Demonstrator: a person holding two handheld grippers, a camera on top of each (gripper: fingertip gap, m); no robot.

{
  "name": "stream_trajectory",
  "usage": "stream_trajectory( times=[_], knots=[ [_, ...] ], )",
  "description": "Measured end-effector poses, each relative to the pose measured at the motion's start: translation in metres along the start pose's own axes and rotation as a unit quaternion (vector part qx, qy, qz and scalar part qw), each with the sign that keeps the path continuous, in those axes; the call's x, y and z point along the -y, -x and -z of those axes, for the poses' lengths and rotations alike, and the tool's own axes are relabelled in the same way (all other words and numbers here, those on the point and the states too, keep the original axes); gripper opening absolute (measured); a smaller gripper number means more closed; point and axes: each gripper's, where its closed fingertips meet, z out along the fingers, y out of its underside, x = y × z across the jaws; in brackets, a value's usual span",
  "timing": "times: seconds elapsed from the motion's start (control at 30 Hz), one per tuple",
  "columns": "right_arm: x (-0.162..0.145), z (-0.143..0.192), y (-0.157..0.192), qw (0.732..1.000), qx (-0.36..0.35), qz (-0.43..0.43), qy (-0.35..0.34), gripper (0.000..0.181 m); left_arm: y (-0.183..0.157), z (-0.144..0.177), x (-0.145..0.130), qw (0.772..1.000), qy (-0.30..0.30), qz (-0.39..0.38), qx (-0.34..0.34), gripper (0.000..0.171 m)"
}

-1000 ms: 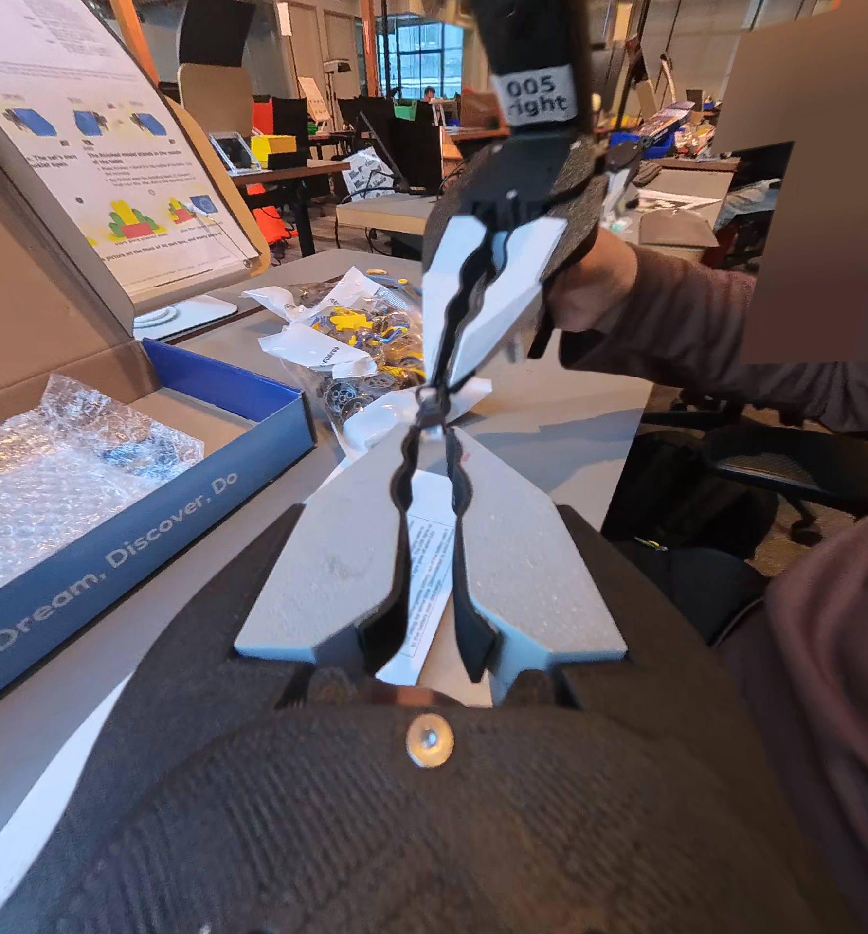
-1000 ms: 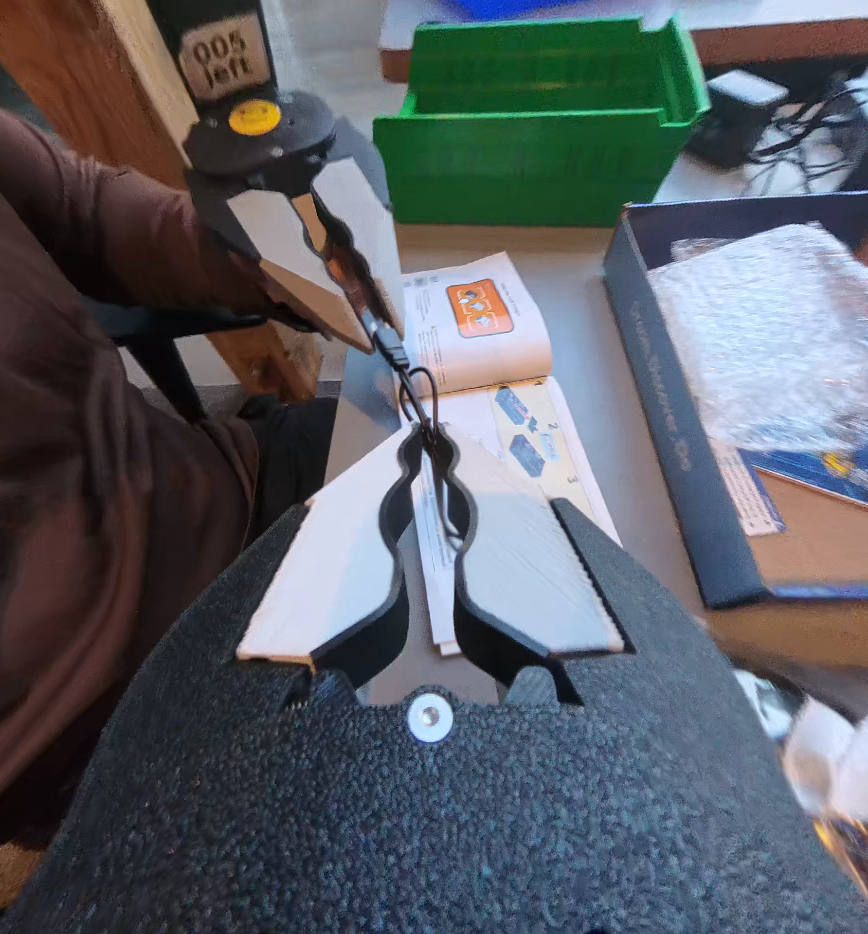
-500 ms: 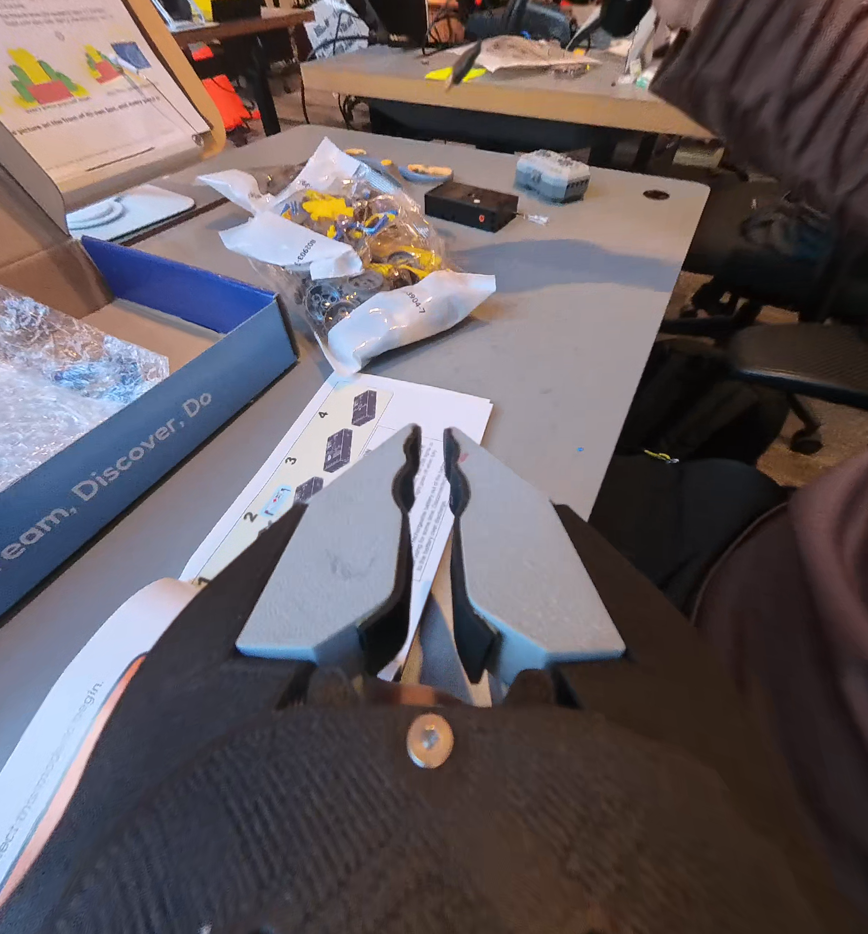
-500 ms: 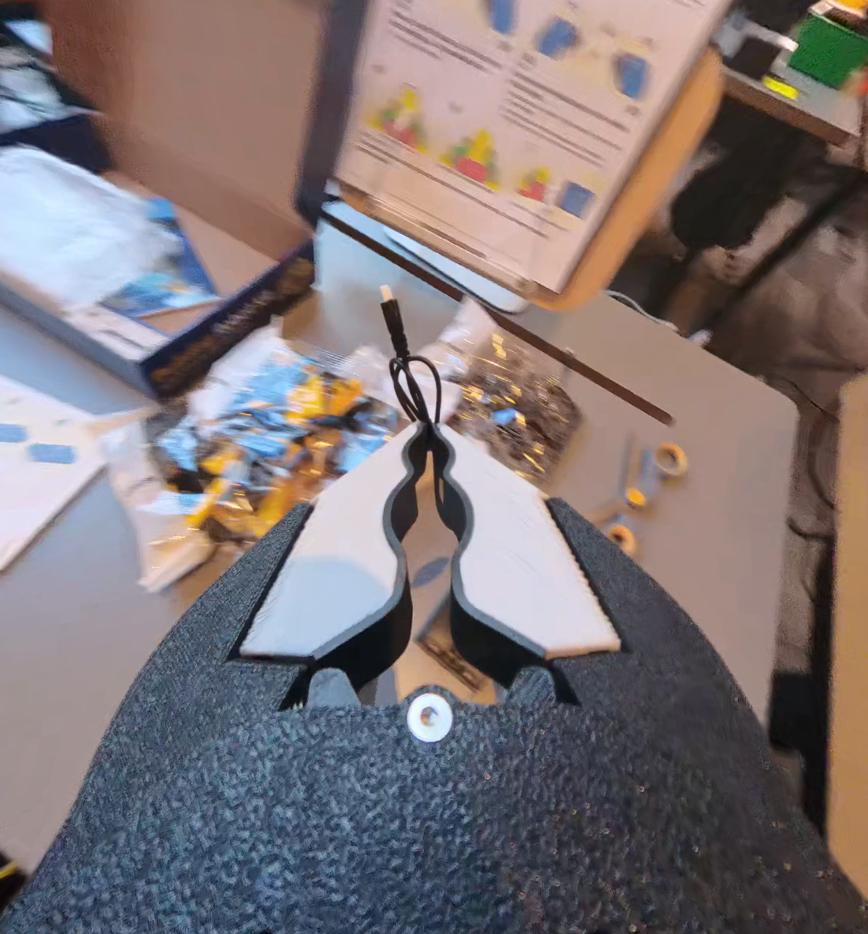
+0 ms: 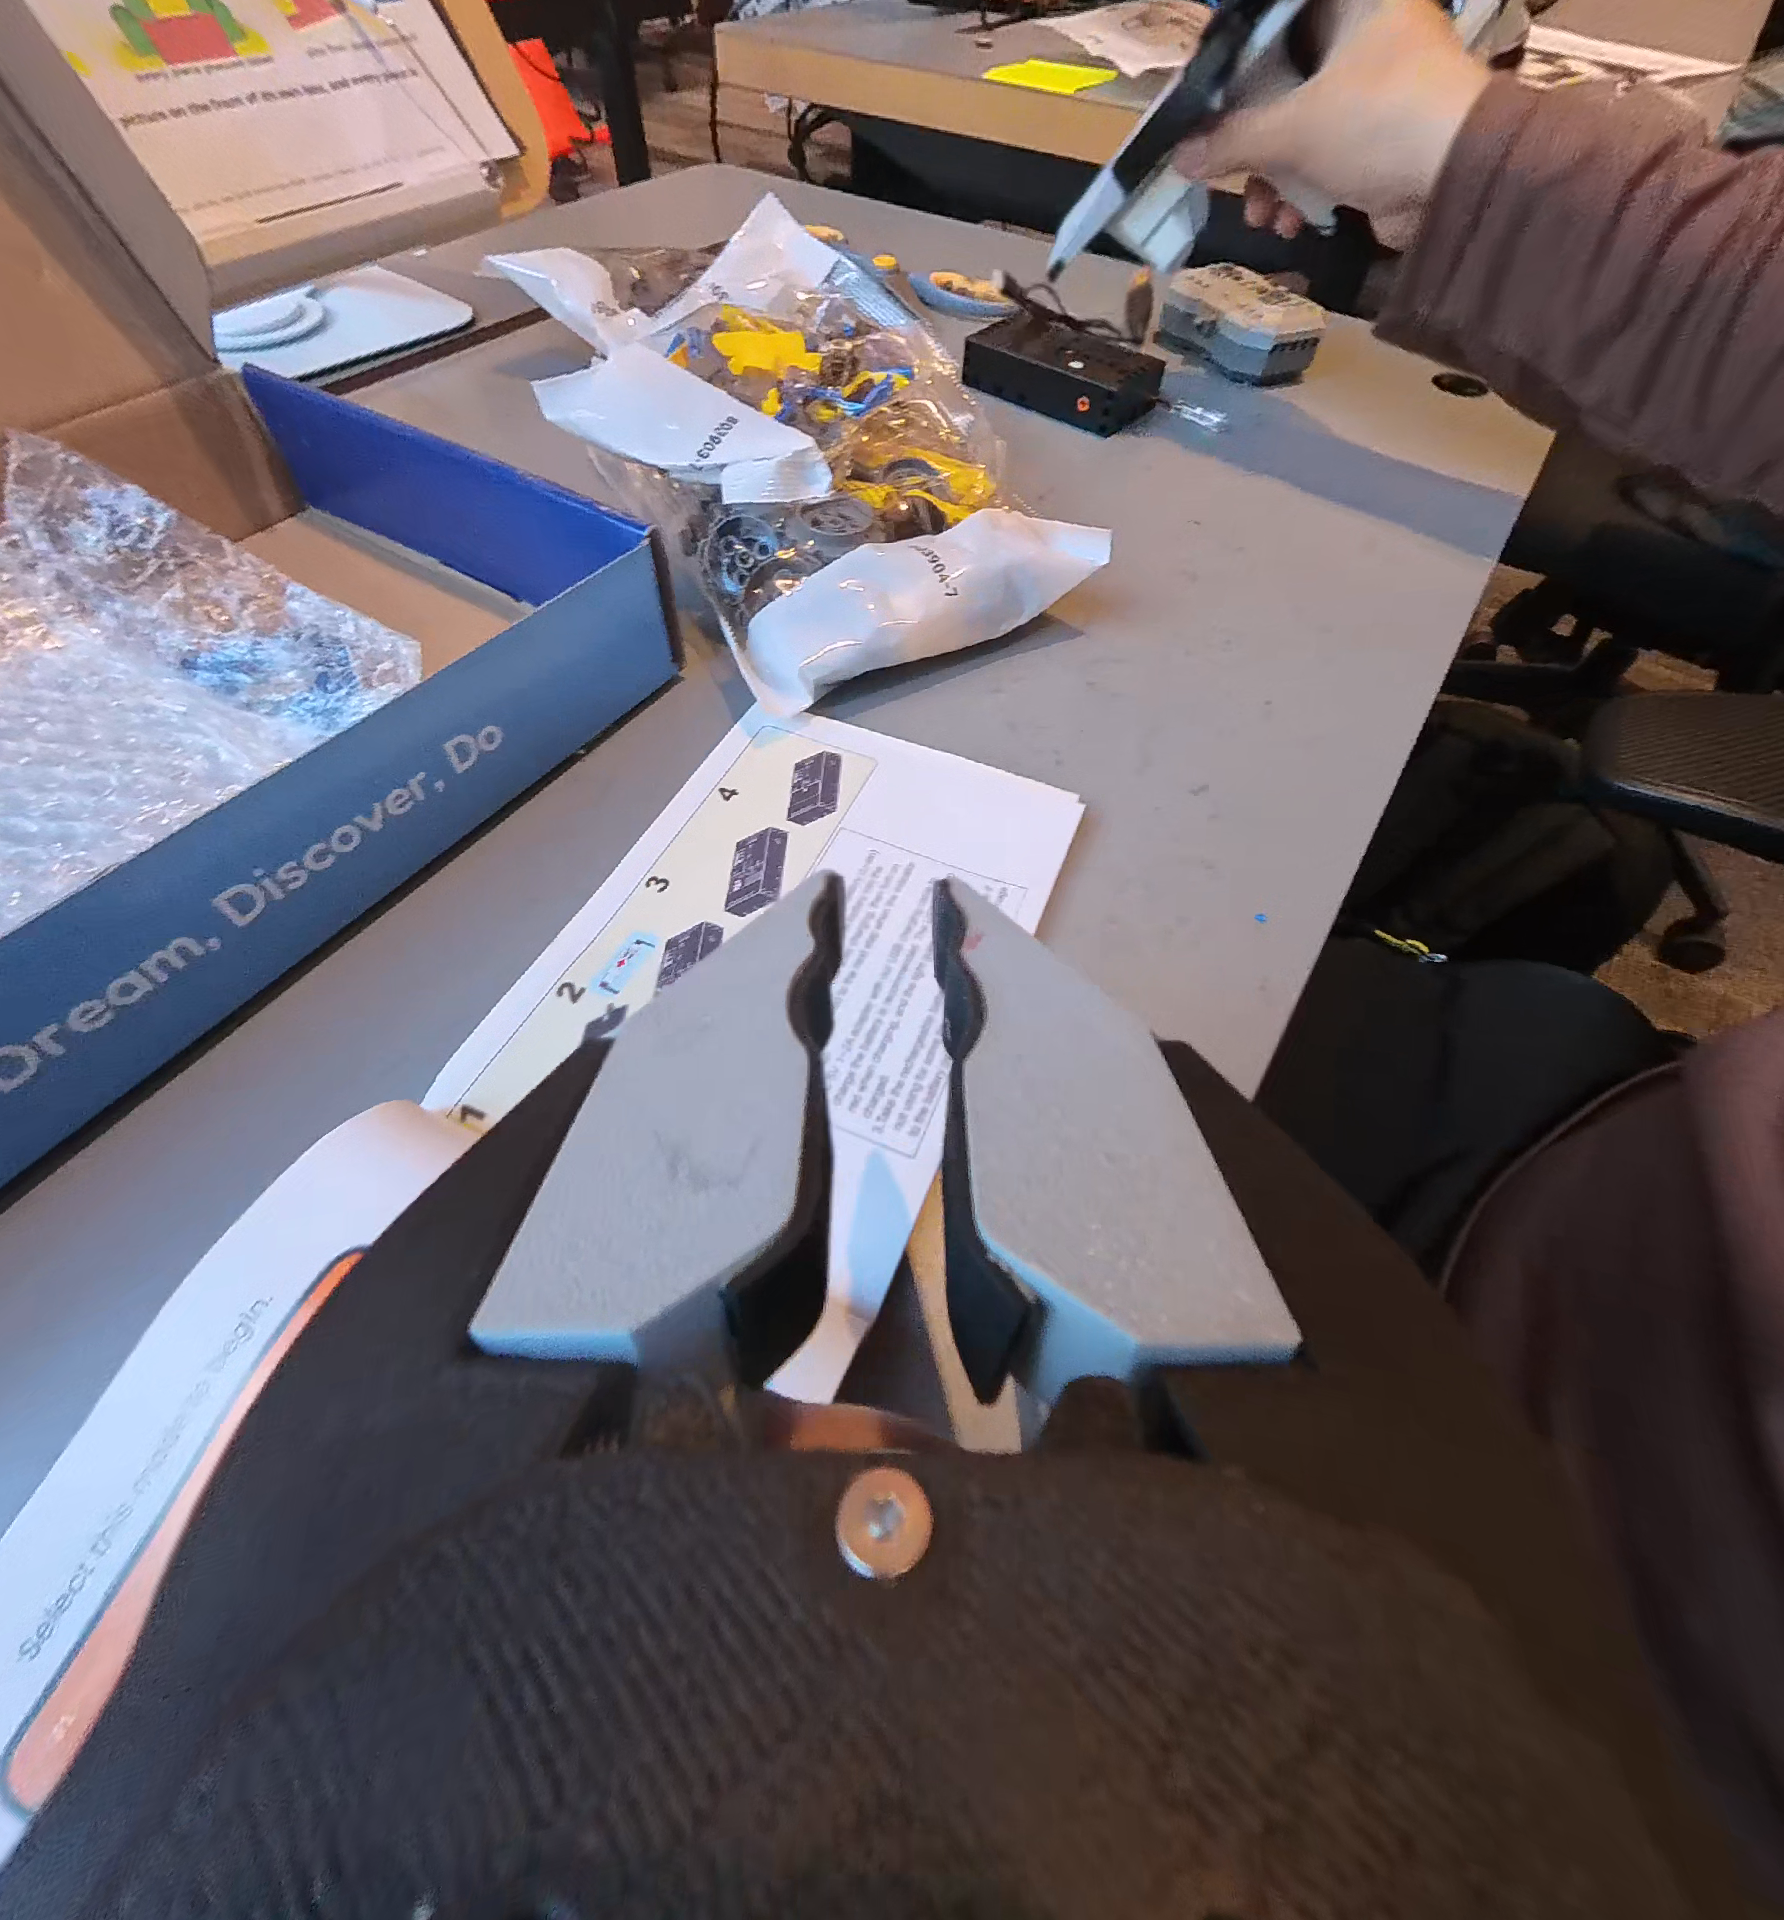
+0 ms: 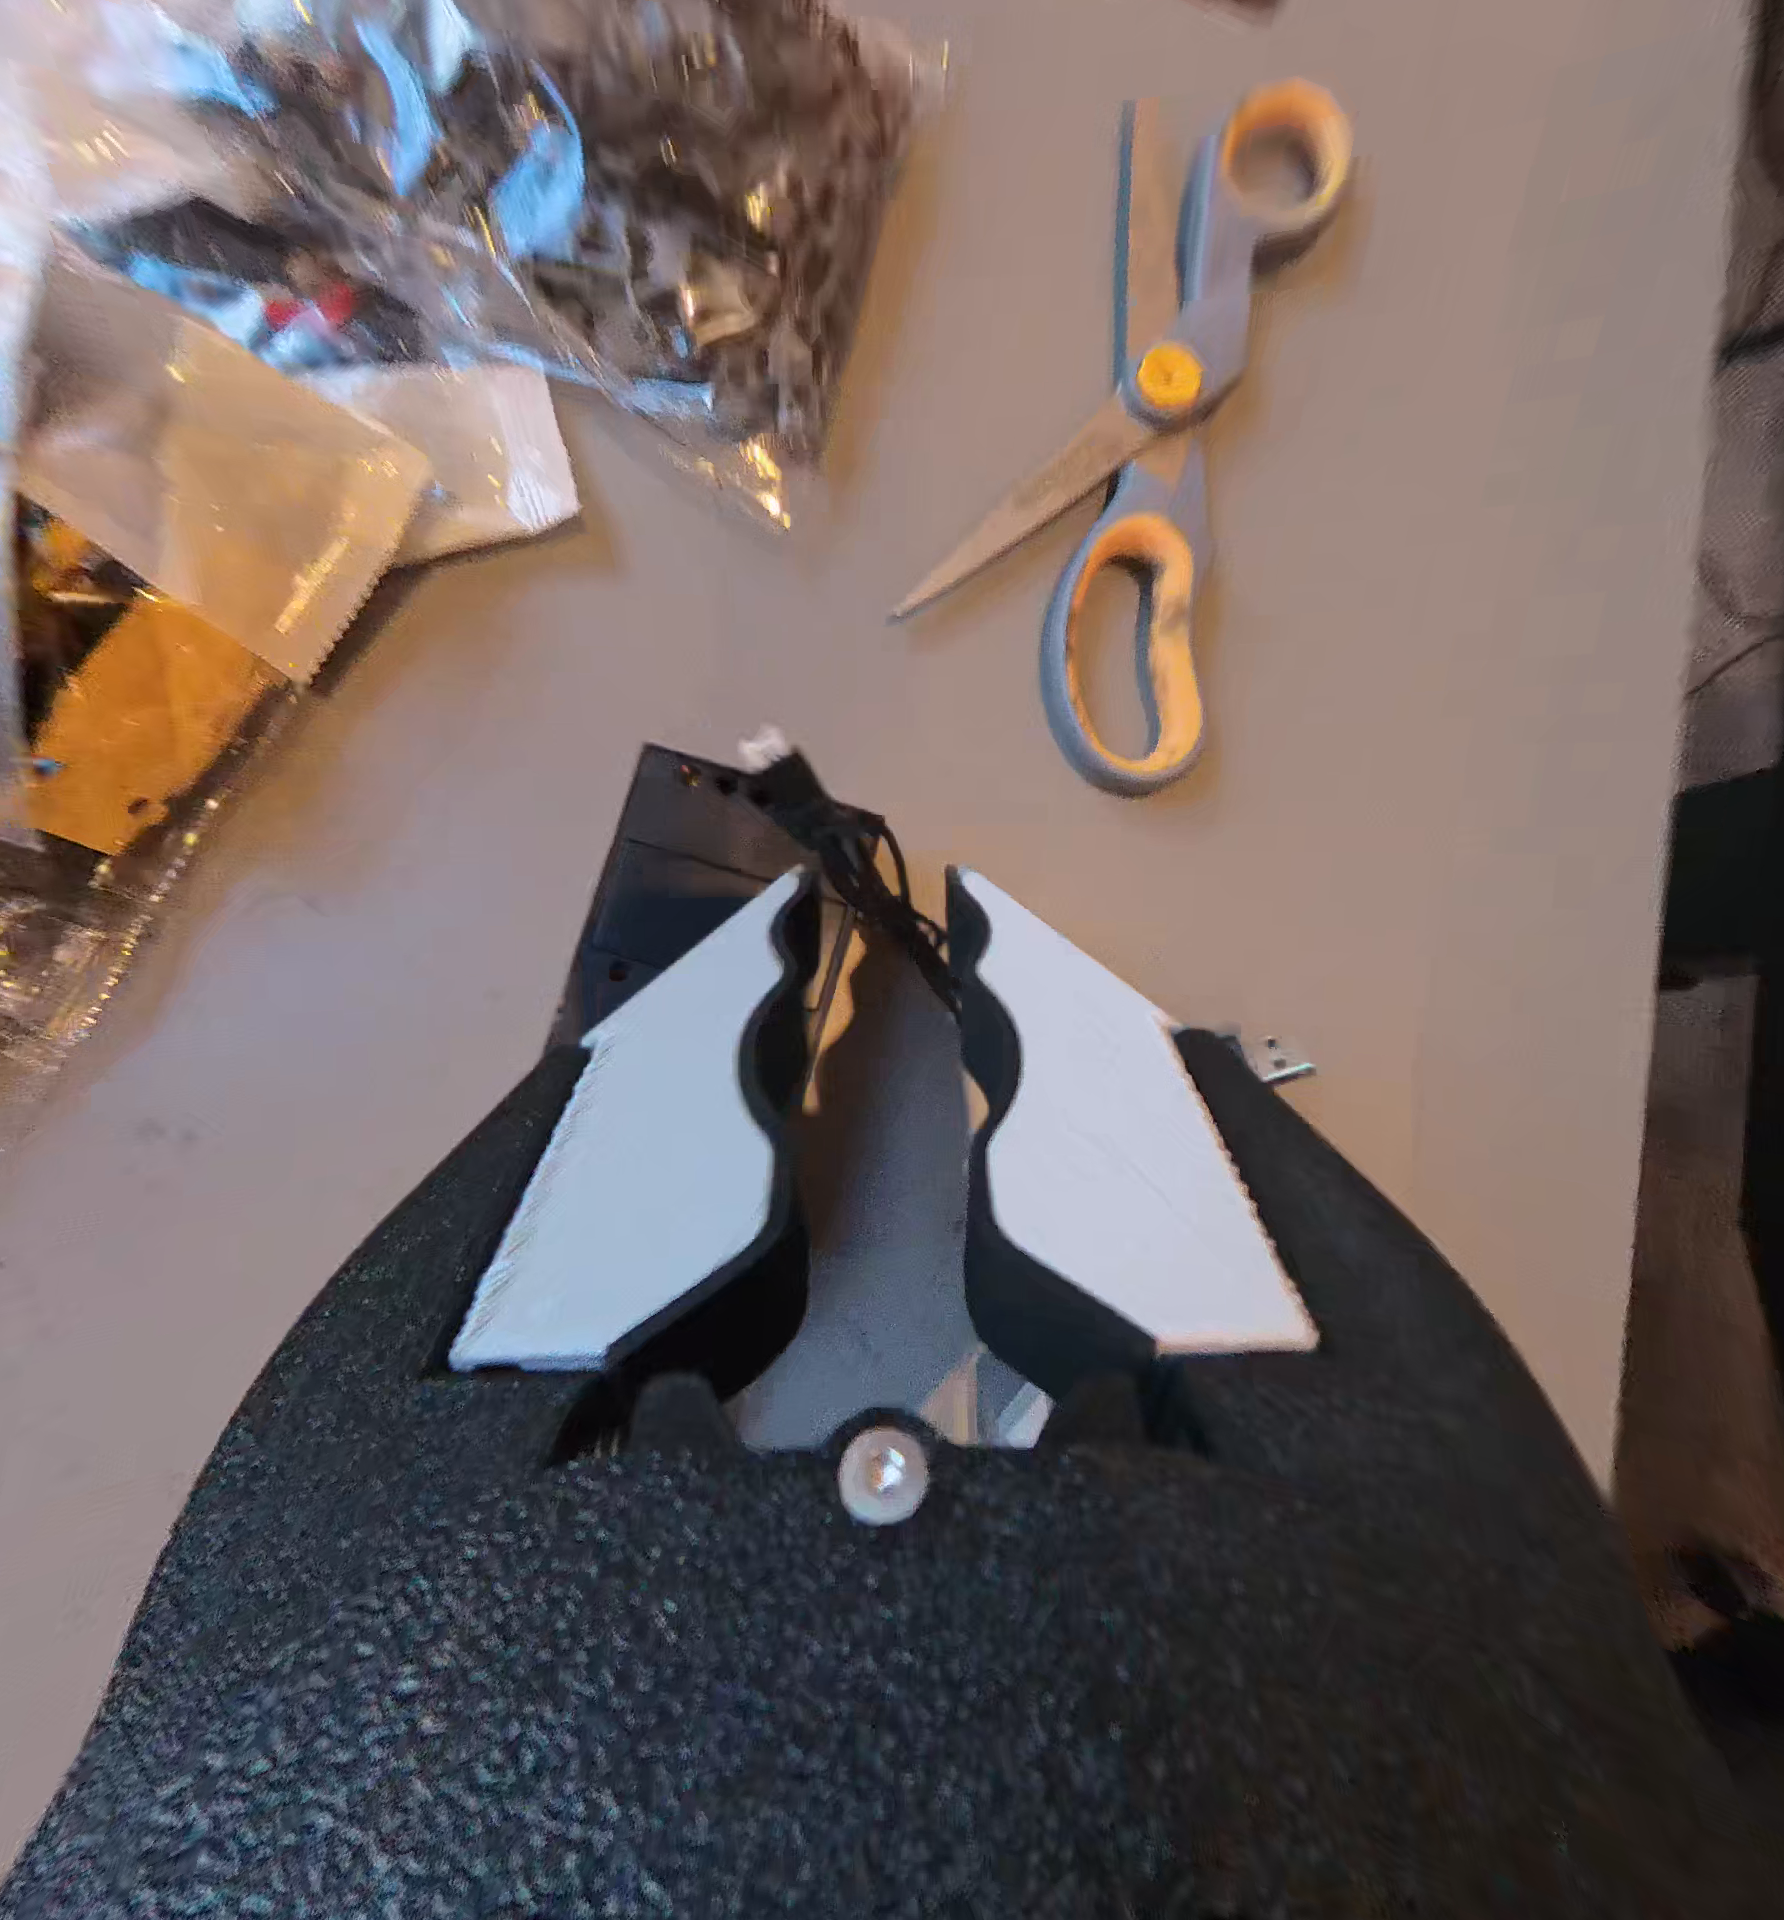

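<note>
Right hand-held gripper spread a bit, thin black cable loose between the fingers, right above a black box. Left hand-held gripper slightly apart, empty, over the paper sheet on the table.

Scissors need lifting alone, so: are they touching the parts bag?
Apart. The right wrist view shows a strip of bare table between the blade tip of the scissors and the nearest edge of the bag.
</note>
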Motion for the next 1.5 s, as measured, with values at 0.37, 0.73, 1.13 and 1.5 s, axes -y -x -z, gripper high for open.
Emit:
stream_trajectory(
  times=[0.37, 0.73, 1.13, 1.5],
  knots=[
    [0.032, 0.056, 0.034, 0.963, -0.197, 0.07, -0.168, 0.025, 0.053, -0.002, -0.012, 0.989, 0.015, 0.089, 0.118, 0.018],
    [0.029, 0.036, 0.087, 0.975, -0.123, 0.047, -0.178, 0.025, 0.057, 0.004, -0.011, 0.984, 0.022, 0.076, 0.161, 0.017],
    [0.025, 0.022, 0.137, 0.964, -0.023, 0.058, -0.26, 0.037, 0.109, 0.023, 0.041, 0.984, 0.012, 0.064, 0.166, 0.057],
    [0.026, 0.024, 0.143, 0.956, -0.002, 0.065, -0.284, 0.038, 0.257, -0.063, 0.035, 0.961, 0.229, -0.036, 0.152, 0.081]
  ],
)
